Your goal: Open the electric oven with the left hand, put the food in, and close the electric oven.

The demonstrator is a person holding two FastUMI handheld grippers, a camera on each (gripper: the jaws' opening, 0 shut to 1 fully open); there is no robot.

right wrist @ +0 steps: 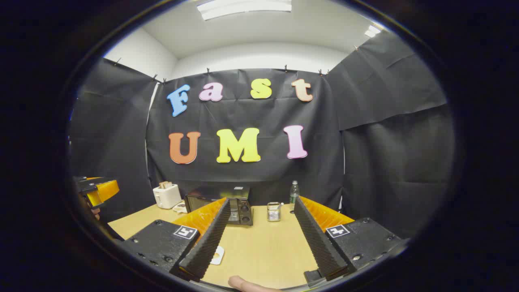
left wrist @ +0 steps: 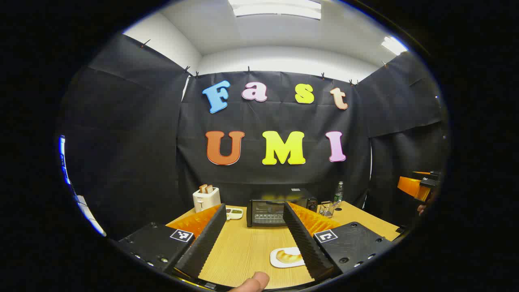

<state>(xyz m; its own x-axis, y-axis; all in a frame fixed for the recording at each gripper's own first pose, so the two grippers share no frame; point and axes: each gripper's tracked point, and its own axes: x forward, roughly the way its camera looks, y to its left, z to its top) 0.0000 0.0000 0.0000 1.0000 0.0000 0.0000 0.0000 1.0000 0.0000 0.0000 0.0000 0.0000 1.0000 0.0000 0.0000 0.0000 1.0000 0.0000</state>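
Left gripper view: left gripper (left wrist: pixel 253 237) wide open, empty.

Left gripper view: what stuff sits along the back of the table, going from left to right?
White toaster → small dish → black oven → wire basket → green bottle.

The surface (left wrist: pixel 243 251) is seen as light wood grain with a matt finish. The electric oven (left wrist: pixel 279 211) is shown with a glossy dark glass door, and the toaster (left wrist: pixel 206 199) looks of smooth white plastic. The plate (left wrist: pixel 279 259) appears smooth and white.
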